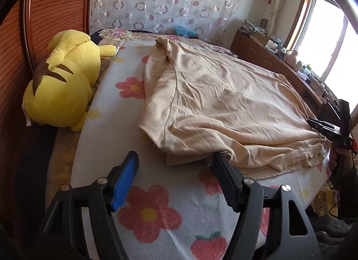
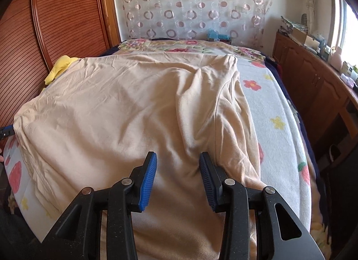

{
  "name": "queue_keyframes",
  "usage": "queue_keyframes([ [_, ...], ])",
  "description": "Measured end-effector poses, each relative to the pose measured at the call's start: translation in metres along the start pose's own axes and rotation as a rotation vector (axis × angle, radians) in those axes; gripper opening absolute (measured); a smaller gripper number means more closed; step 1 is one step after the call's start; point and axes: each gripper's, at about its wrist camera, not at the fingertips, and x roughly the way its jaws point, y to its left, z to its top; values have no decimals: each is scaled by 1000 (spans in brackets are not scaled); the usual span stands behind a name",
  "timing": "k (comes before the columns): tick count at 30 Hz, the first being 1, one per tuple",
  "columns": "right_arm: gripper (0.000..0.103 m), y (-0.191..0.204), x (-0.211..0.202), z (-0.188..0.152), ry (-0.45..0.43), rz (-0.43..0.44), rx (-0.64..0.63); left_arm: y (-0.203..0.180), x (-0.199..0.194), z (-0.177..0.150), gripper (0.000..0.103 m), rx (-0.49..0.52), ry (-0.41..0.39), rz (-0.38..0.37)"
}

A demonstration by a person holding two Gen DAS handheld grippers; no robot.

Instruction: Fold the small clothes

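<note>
Left wrist view showed your left gripper [image 1: 174, 166] wide and empty, your right gripper [image 2: 177, 168] half-open over the beige garment [image 2: 125, 103], whose loose wrinkles risked a crooked fold

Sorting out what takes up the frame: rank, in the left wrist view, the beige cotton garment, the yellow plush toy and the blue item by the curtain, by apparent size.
1. Beige cotton garment, largest.
2. Yellow plush toy.
3. Blue item by the curtain, smallest, though it lies farthest, so its true size is unsure.
</note>
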Motion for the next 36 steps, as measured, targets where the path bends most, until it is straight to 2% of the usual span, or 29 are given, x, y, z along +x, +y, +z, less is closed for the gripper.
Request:
queue_keyframes([
  [5,41,10,2,0,8,-29,-37,-3,8,3,69,-5,11,-11],
  [6,41,10,3,1,8,-31,-41,-3,9,2,64,4,9,-6],
  [7,41,10,3,1,8,-31,-42,-5,10,2,54,22,4,2],
  [9,41,9,3,1,7,-26,-37,-7,11,1,41,46,2,16],
  [10,41,8,3,1,6,-24,-35,-7,11,0,27,55,3,21],
  [12,41,8,4,0,5,-22,-34,-6,10,-1,8,67,10,37],
  [13,41,9,4,0,6,-23,-35,-6,8,-2,5,74,9,40],
  [20,41,9,5,0,6,-25,-40,10,-24,-3,2,41,-44,72],
  [29,41,8,4,0,6,-22,-38,16,-41,4,3,7,-84,105],
  [31,41,8,4,0,5,-21,-37,18,-45,7,20,-2,-100,106],
  [34,42,9,4,-1,5,-19,-36,16,-46,11,36,9,-103,86],
  [36,42,9,4,0,5,-18,-36,14,-44,14,37,20,-95,87],
])
